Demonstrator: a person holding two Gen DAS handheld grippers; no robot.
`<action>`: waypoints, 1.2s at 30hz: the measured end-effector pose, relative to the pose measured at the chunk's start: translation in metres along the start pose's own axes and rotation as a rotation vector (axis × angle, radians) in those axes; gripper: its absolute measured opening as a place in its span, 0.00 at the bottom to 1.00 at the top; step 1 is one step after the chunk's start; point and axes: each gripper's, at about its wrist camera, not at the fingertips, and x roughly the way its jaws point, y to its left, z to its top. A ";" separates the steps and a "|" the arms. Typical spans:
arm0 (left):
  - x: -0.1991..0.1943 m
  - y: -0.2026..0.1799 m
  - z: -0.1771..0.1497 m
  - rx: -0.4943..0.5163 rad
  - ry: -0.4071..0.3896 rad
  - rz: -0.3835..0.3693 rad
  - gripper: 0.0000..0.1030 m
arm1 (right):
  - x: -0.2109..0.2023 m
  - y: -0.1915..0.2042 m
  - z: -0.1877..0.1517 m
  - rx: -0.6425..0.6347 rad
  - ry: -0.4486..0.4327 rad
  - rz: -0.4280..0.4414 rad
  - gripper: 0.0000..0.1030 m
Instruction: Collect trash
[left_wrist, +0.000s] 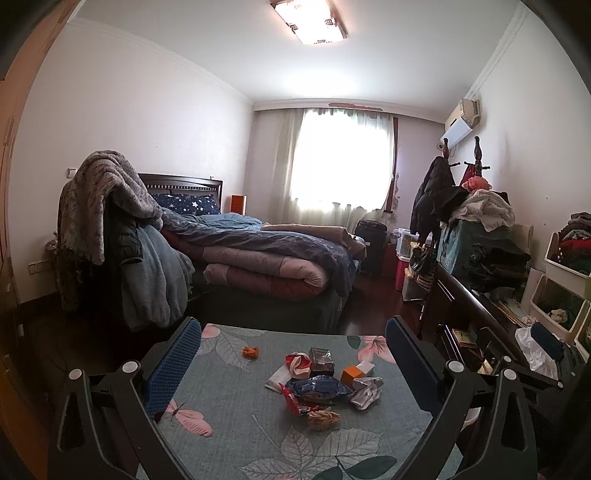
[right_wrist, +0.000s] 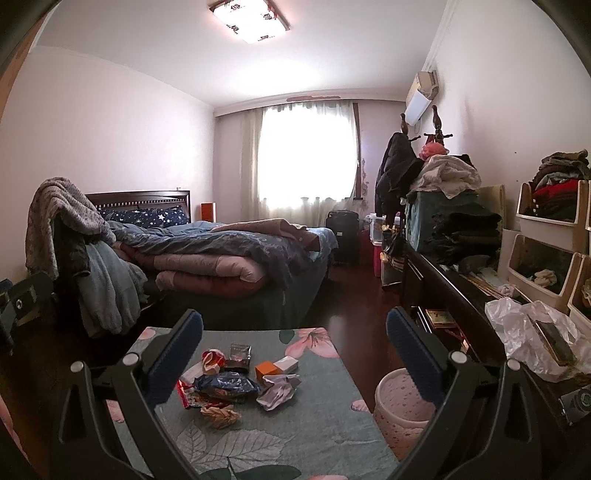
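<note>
I have both grippers raised over the near edge of the desk (left_wrist: 229, 435), jaws spread wide and holding nothing, because nothing has been picked yet and I want the whole pile framed between the fingers. The left gripper (left_wrist: 293, 354) looks straight at the trash: a blue crinkled bag (left_wrist: 319, 387) in the middle, a crumpled grey wrapper (left_wrist: 365, 393) to its right, an orange box (left_wrist: 351, 374) just beyond, a tan paper wad (left_wrist: 323, 419) nearest me, and a small orange scrap (left_wrist: 250, 352) lying apart at far left. The right gripper (right_wrist: 293, 350) sits further right, I judge so it can serve the pink dotted bin (right_wrist: 400, 410) standing on the floor beside the desk's right edge.
</note>
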 end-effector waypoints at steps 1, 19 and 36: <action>0.000 0.000 0.000 0.000 -0.001 0.000 0.96 | 0.000 -0.001 0.000 0.001 0.000 -0.002 0.97; 0.009 0.000 -0.007 -0.003 0.021 0.008 0.96 | 0.003 0.001 -0.004 -0.012 0.016 0.006 0.97; 0.015 0.000 -0.016 -0.001 0.033 0.012 0.96 | 0.011 0.002 -0.009 -0.021 0.037 0.013 0.97</action>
